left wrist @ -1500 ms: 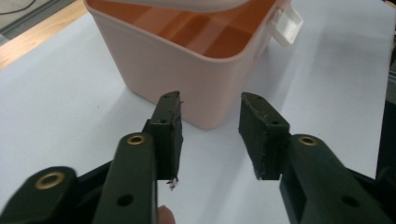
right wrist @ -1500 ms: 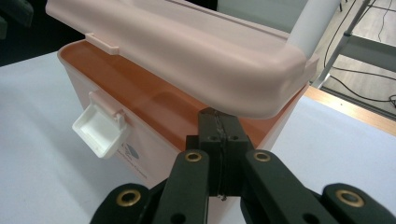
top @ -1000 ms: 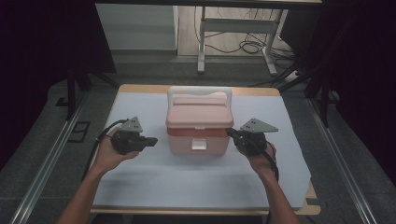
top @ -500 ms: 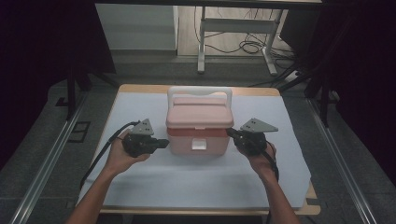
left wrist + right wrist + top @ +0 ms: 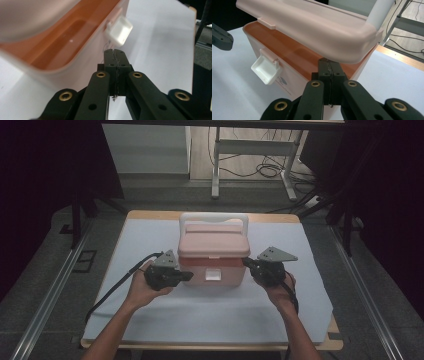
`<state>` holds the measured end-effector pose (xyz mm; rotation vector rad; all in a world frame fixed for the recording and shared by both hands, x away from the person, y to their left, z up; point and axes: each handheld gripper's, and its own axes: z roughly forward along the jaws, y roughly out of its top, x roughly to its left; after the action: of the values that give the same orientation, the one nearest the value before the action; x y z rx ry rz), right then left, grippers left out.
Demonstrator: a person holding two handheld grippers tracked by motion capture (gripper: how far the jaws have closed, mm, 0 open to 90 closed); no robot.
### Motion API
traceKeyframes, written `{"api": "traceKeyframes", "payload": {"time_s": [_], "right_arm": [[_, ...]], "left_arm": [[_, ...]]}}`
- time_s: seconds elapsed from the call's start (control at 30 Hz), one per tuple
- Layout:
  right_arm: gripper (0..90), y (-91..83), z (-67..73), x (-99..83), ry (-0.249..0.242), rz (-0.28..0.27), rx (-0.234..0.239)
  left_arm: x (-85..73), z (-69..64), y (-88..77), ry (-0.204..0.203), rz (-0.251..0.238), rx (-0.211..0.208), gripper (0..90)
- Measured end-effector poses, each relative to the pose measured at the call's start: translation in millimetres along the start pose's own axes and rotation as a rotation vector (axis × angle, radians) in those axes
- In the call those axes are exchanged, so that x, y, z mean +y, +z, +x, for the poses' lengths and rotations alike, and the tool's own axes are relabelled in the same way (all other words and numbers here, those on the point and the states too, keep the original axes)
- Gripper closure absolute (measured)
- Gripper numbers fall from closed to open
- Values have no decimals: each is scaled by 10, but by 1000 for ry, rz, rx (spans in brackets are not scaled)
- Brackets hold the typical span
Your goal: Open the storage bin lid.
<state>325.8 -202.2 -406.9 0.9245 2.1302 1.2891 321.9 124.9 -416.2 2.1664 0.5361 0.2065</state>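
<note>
Pink box (image 5: 214, 261) with white handle (image 5: 213, 218) in the middle of the white table (image 5: 150, 315), lid lifted a bit, white latch (image 5: 266, 69) hanging open. Left gripper (image 5: 186, 276) and right gripper (image 5: 247, 262) — jaws pressed together, empty — at the box's two sides.

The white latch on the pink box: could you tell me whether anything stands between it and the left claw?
Nothing visible does. The left claw, shut, points at the latch on the box front, with only bare wall between them.
</note>
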Motion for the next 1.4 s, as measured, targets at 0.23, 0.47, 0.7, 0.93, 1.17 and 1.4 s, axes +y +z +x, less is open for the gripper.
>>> {"api": "traceKeyframes", "payload": {"time_s": [0.23,0.47,0.7,0.93,1.17,1.4], "right_arm": [[900,10,2,1,-1,2,0],[900,18,-1,-7,3,-1,5],[900,33,-1,-7,2,1,6],[900,41,-2,3,-2,4,8],[900,30,-6,32,-3,0,7],[900,29,-20,42,-3,3,4]], "left_arm": [[132,-92,171,27,-14,-15,900],[194,-149,362,36,-16,-21,900],[232,-133,466,55,-2,-2,900],[233,-106,523,50,6,-2,900],[234,-96,526,46,9,-8,900],[232,-93,535,45,6,-10,900]]}}
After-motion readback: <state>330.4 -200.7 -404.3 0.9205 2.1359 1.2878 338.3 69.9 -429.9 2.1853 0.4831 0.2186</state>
